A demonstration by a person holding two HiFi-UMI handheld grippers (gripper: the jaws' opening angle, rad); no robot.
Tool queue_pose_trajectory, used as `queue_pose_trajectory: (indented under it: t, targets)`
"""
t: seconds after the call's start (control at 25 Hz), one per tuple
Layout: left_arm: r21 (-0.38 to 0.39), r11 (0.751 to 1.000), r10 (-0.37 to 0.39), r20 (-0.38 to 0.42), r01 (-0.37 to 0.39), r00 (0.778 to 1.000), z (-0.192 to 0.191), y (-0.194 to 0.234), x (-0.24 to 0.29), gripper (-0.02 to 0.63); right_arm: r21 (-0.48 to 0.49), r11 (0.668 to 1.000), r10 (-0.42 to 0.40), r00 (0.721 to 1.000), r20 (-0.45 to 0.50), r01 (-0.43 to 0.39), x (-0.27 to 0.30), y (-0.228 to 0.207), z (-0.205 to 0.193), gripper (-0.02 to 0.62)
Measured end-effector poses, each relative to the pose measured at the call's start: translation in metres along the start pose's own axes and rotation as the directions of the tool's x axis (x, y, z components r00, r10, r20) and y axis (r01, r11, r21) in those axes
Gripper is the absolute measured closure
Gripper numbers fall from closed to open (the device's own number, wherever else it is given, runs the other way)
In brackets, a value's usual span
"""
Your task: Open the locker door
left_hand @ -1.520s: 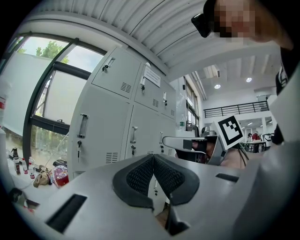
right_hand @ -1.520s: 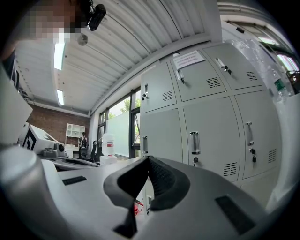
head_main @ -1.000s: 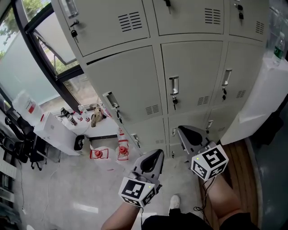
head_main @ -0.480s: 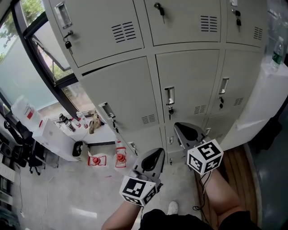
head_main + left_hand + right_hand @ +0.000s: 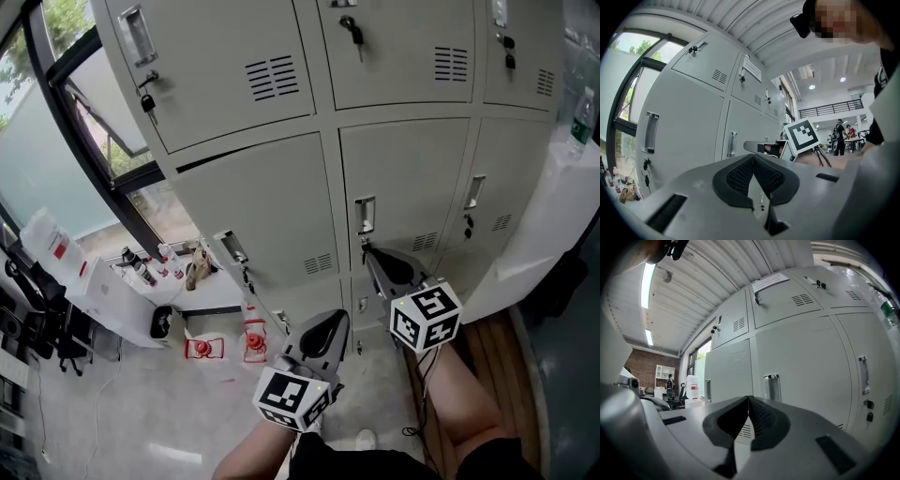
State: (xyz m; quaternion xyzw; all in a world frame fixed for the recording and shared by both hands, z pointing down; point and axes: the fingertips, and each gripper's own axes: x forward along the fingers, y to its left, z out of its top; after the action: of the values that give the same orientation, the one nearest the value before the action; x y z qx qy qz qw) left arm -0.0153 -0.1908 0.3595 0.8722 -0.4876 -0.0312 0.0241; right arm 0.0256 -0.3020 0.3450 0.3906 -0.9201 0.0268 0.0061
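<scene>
A bank of grey lockers [image 5: 281,202] fills the head view. The middle-row centre door [image 5: 403,183] has a metal handle [image 5: 365,214] with a key lock just under it. My right gripper [image 5: 365,250] is shut and empty, its tip just below that handle and close to the door. In the right gripper view the handle [image 5: 772,386] stands just right of the shut tips [image 5: 749,398]. My left gripper [image 5: 336,317] hangs lower and further back, also shut on nothing [image 5: 753,155]. The door to the left [image 5: 262,211] shows a dark gap along its top edge.
A window with a black frame [image 5: 70,122] is at the left. Below it stand white boxes, bottles [image 5: 141,265] and red-and-white items [image 5: 202,349] on the floor. A white cabinet [image 5: 553,206] with a bottle [image 5: 581,101] stands at the right, above a wooden floor strip [image 5: 492,342].
My right gripper has moved up and forward, from low in front of the bottom lockers to just under the centre door's handle. The left gripper has barely moved.
</scene>
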Motion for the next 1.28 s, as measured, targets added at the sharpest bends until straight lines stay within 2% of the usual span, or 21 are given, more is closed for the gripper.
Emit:
queue_pose_trajectory:
  t: [0.08,0.48,0.76,1.0,1.12,1.28]
  targets:
    - [-0.003,1.0,-0.025,-0.017,0.025,1.0,-0.003,0.007,0.002,0.589,-0.002,1.0,-0.016,1.0,-0.007,0.016,0.01,-0.003,-0.001,0.481]
    - [-0.019,0.992,-0.126,-0.04,0.125,0.991,-0.009,0.044,0.013,0.589,-0.054,0.983,-0.179,0.982,-0.054,0.177,0.061,-0.029,-0.01,0.41]
    - [-0.034,0.987,-0.156,-0.053,0.155,0.986,-0.015,0.062,0.017,0.589,-0.075,0.968,-0.245,0.967,-0.065,0.24,0.083,-0.039,-0.014,0.374]
    - [-0.04,0.987,-0.159,-0.06,0.157,0.985,-0.017,0.071,0.02,0.589,-0.104,0.958,-0.275,0.959,-0.072,0.267,0.095,-0.043,-0.015,0.371]
    - [-0.038,0.987,-0.158,-0.066,0.156,0.985,-0.018,0.074,0.02,0.589,-0.105,0.954,-0.288,0.955,-0.074,0.28,0.095,-0.045,-0.018,0.437]
    - [-0.036,0.988,-0.155,-0.068,0.153,0.986,-0.018,0.075,0.021,0.589,-0.091,0.959,-0.276,0.958,-0.075,0.269,0.094,-0.044,-0.018,0.442]
